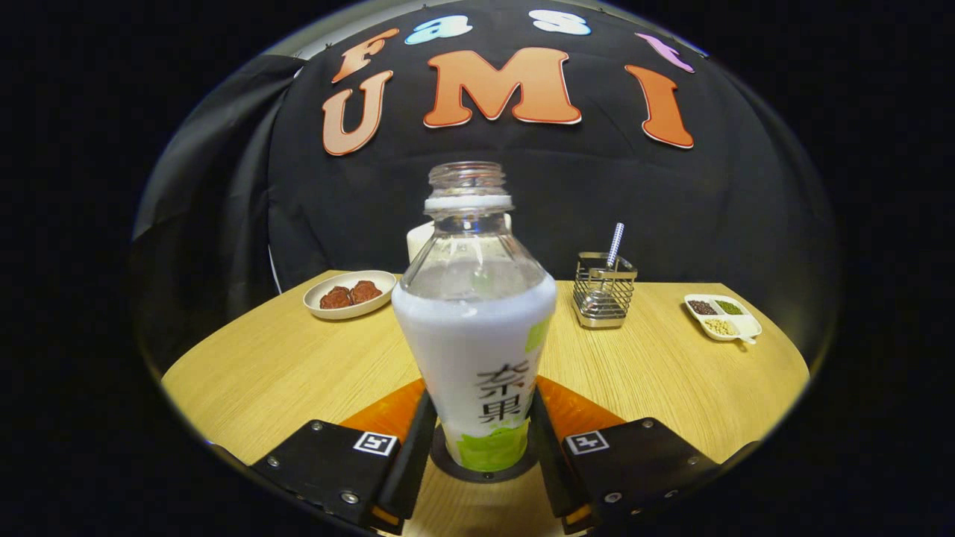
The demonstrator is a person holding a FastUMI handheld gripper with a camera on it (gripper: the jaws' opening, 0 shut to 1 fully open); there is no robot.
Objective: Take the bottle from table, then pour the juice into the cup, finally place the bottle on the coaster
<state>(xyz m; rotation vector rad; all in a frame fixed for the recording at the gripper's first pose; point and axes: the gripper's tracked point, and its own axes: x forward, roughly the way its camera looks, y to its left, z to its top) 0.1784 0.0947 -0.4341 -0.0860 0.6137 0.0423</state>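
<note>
The jaws stand close on either side of the juice bottle (475, 328), their inner faces against its lower label, so the gripper (481, 447) looks clamped on it, though how hard it presses cannot be told. The bottle is upright, uncapped, its base over a dark round coaster (485, 471) whose rim shows between the jaws at six o'clock. The white liquid reaches up to the bottle's shoulder.

Beyond the bottle, at twelve o'clock, a pale cup (419, 240) shows partly behind its neck. At about ten o'clock a small dish (349, 294) holds two brown pieces. At about one o'clock a wire holder (603, 291) stands with a straw (615, 245) in it, and farther out at two o'clock lies a divided tray (723, 316) of beans. All rest on the wooden worktop (298, 358).

With the bottle already over the coaster, this reads as either the grasp before pouring or the final placing; the liquid level suggests the pour is not yet done. If so, the next move calls for a firm hold, a lift, and a controlled tilt over the cup.
</note>
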